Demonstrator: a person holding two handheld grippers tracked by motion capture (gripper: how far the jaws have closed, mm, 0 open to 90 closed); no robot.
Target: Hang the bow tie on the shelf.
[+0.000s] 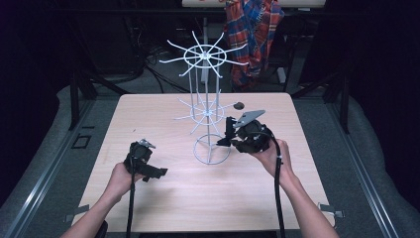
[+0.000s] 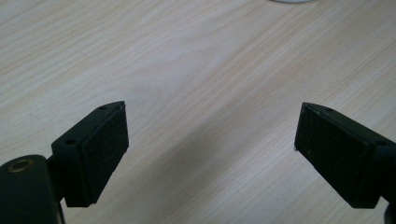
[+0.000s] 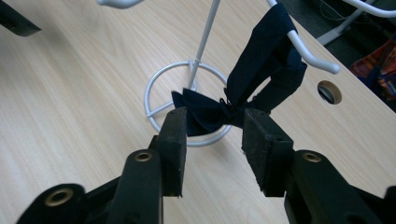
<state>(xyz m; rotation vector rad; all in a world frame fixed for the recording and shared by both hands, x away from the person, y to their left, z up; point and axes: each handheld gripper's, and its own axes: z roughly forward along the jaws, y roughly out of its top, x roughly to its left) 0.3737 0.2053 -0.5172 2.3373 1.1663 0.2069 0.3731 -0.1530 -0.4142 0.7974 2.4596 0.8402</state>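
Dark cloth loop (image 3: pixel 266 56) hanging over a white rack (image 1: pixel 207 111) prong, its knot sitting between the right gripper (image 3: pixel 214 126) jaws, released, left gripper (image 2: pixel 210 140) hovering wide open above the bench (image 1: pixel 148 114)

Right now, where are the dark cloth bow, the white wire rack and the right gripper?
dark cloth bow (image 3: pixel 268 51), right gripper view, on its hanging loop
white wire rack (image 1: pixel 204 53), high view, top hub
right gripper (image 3: pixel 212 133), right gripper view, between its fingertips

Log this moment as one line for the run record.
work: hanging dark cloth loop on wire rack arm | right gripper: open around cloth's knot | left gripper: open, over table
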